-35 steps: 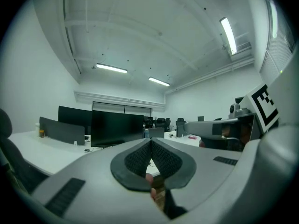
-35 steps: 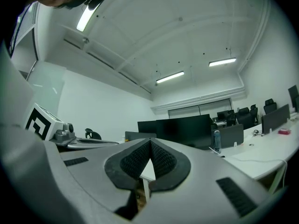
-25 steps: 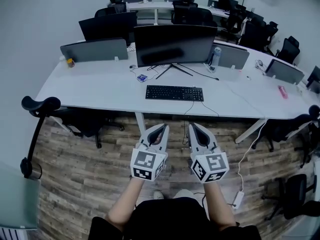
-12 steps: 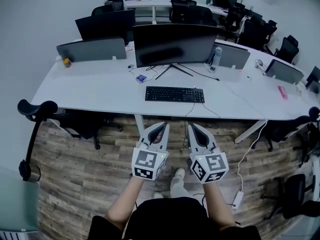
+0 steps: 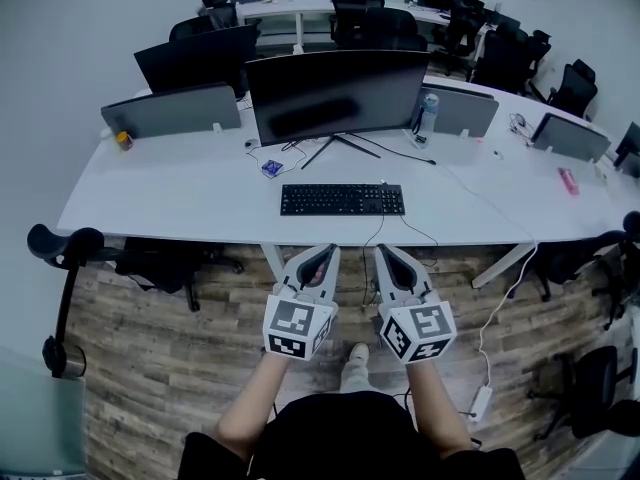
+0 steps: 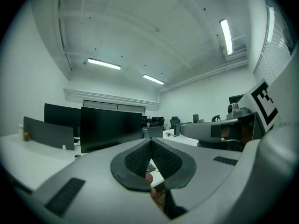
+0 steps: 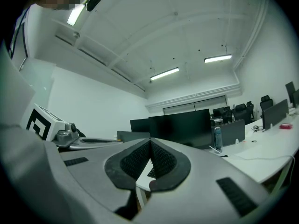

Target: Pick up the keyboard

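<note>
While short of the desk (image 5: 180, 193) front edge, holding left gripper (image 5: 324, 255) and right gripper (image 5: 386, 255) closed, empty. Expect keyboard (image 5: 342, 199) light, stiff, slick, cable-tethered; pinch both short ends.

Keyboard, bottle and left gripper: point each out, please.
keyboard (image 5: 342, 199), head view, middle of its keys.
bottle (image 5: 427, 115), head view, its body.
left gripper (image 5: 327, 254), head view, between its closed tips.

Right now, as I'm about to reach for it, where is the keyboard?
In the head view the keyboard lies mid-frame on the white desk, just in front of the large monitor.
</note>
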`<state>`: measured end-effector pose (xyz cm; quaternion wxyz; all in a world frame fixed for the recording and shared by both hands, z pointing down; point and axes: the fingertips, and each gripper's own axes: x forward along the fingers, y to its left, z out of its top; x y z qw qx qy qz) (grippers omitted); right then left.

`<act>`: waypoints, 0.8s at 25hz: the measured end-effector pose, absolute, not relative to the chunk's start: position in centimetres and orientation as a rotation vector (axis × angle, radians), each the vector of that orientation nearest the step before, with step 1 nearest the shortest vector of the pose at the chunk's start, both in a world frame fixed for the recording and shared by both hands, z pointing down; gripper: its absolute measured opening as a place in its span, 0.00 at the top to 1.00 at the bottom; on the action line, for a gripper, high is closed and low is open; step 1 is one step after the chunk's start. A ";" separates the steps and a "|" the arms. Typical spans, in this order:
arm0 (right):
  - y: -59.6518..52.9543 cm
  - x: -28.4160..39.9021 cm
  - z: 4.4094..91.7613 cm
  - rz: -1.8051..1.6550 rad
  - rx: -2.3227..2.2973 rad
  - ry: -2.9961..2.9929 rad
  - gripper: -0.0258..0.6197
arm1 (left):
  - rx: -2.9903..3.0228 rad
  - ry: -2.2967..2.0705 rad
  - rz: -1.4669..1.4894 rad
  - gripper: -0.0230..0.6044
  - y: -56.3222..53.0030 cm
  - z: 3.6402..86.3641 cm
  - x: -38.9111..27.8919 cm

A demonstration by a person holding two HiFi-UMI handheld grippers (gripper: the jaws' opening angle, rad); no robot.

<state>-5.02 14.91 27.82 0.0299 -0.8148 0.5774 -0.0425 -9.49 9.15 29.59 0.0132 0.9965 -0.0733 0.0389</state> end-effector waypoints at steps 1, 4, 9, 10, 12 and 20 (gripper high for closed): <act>14.6 -4.3 27.8 -0.130 -2.509 1.780 0.95 | 3.105 -0.229 0.120 0.97 8.9 29.6 -8.8; 13.7 -2.2 28.0 -0.130 -2.498 1.778 0.95 | 3.106 -0.237 0.127 0.97 7.9 29.9 -6.8; 12.2 1.2 28.3 -0.141 -2.475 1.790 0.95 | 3.100 -0.264 0.147 0.97 6.3 30.1 -3.5; 11.9 1.9 28.3 -0.144 -2.470 1.792 0.95 | 3.100 -0.270 0.149 0.97 6.0 30.0 -2.9; 11.1 3.2 28.3 -0.145 -2.460 1.797 0.95 | 3.102 -0.281 0.156 0.97 5.3 30.0 -1.7; 8.6 7.9 28.5 -0.160 -2.406 1.853 0.95 | 3.101 -0.361 0.206 0.97 3.1 30.7 2.7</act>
